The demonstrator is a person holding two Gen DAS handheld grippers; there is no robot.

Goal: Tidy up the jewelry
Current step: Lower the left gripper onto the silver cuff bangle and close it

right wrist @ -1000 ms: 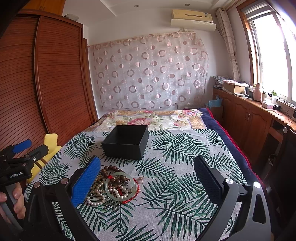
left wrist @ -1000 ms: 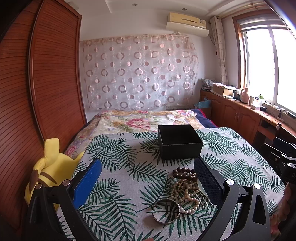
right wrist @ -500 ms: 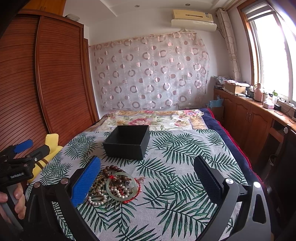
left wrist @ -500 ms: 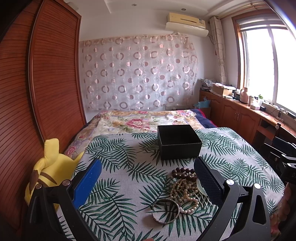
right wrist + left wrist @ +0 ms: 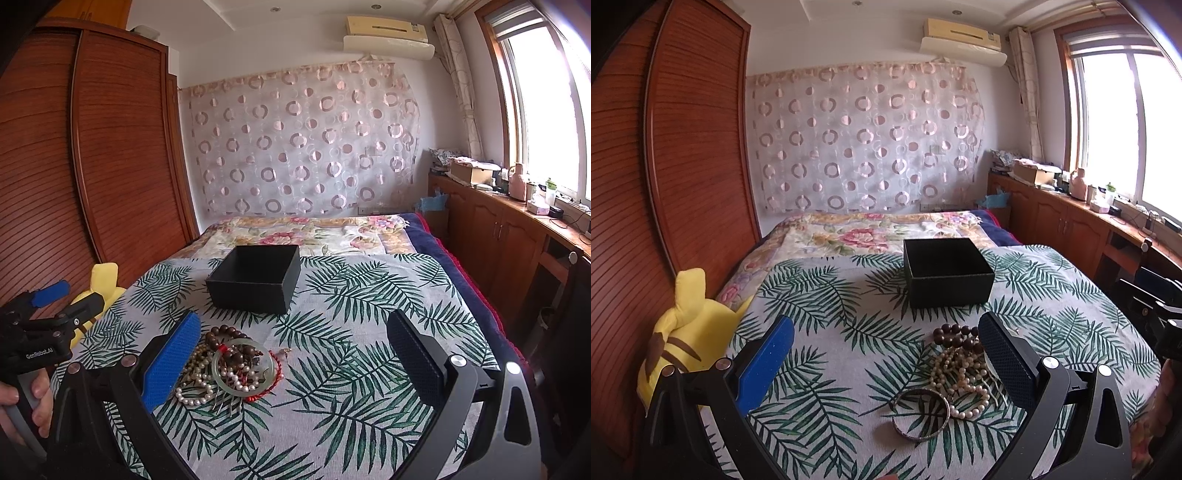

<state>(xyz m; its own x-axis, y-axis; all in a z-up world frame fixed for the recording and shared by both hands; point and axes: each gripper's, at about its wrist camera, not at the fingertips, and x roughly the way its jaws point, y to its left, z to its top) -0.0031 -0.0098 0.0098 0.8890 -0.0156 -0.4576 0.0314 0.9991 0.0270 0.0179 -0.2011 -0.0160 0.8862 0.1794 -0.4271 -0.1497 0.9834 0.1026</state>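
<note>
A pile of jewelry lies on the leaf-print cloth: dark wooden beads (image 5: 955, 334), pearl strands (image 5: 960, 384) and a dark metal bangle (image 5: 921, 413). In the right wrist view the same pile (image 5: 229, 369) shows a pale green jade bangle (image 5: 243, 373) and a red cord. An open, empty black box (image 5: 947, 271) (image 5: 256, 277) stands behind the pile. My left gripper (image 5: 886, 354) is open and empty above the cloth, with the pile by its right finger. My right gripper (image 5: 295, 350) is open and empty, with the pile by its left finger.
A yellow plush toy (image 5: 683, 332) sits at the bed's left edge by the wooden wardrobe (image 5: 665, 184). A wooden counter (image 5: 517, 229) with small items runs along the right wall under the window. The left gripper also shows at the left of the right wrist view (image 5: 40, 332).
Both grippers have drifted slightly; the jewelry and box sit a touch differently in the views. Both stay open. Nothing was picked up.
</note>
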